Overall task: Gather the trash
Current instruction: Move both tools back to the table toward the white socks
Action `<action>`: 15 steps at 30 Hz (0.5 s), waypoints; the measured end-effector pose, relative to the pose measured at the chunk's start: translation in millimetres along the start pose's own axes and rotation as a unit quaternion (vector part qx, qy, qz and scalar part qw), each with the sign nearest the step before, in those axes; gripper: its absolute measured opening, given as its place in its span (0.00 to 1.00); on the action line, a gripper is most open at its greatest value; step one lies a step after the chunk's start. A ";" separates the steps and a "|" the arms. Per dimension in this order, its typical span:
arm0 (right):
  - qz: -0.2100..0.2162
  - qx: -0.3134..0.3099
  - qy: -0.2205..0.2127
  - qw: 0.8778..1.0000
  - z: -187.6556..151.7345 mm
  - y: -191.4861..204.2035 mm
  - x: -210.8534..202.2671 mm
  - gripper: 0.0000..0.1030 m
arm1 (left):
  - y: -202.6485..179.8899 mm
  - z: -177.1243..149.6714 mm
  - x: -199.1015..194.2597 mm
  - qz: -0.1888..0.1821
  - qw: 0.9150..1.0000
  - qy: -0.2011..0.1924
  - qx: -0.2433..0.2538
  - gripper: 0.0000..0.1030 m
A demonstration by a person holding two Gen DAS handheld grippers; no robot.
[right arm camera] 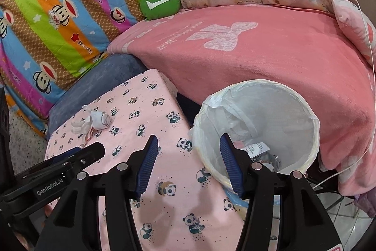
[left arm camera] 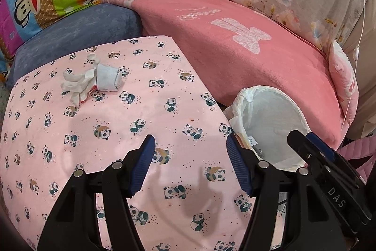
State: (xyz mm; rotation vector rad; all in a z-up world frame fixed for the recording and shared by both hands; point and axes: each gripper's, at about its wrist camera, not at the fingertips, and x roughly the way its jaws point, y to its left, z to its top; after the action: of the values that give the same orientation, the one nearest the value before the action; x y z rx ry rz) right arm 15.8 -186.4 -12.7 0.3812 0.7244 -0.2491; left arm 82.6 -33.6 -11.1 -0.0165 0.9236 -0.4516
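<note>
both grippers, left gripper [left arm camera: 190, 162] and right gripper [right arm camera: 186, 162], are held apart, empty; the loose tissue wad [left arm camera: 90, 80] at 10 o'clock could be dropped before the bin [right arm camera: 258, 124] if only its edge is pinched.

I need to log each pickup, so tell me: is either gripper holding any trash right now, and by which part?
Nothing is held. The left gripper and right gripper are both open and empty; the crumpled tissues lie untouched on the panda-print cloth.
</note>
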 end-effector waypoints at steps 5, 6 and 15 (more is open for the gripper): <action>0.007 -0.015 0.007 1.000 -4.6 20.0 2.7 0.55 | 24.1 -3.6 -4.1 0.008 1.000 -0.002 -0.022 0.61; 0.008 -0.019 0.009 1.000 -5.7 24.6 3.5 0.55 | 30.0 -4.5 -4.5 0.009 1.000 -0.003 -0.028 0.61; 0.018 -0.050 0.023 0.998 -14.4 64.0 14.5 0.59 | 78.3 -14.8 -4.6 0.036 0.997 0.000 -0.067 0.70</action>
State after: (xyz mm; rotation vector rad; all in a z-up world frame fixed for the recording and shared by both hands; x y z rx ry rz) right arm 40.1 -123.8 -16.3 0.3045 0.7713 -0.1703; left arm 97.7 41.8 -32.5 -0.1058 0.9497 -0.3214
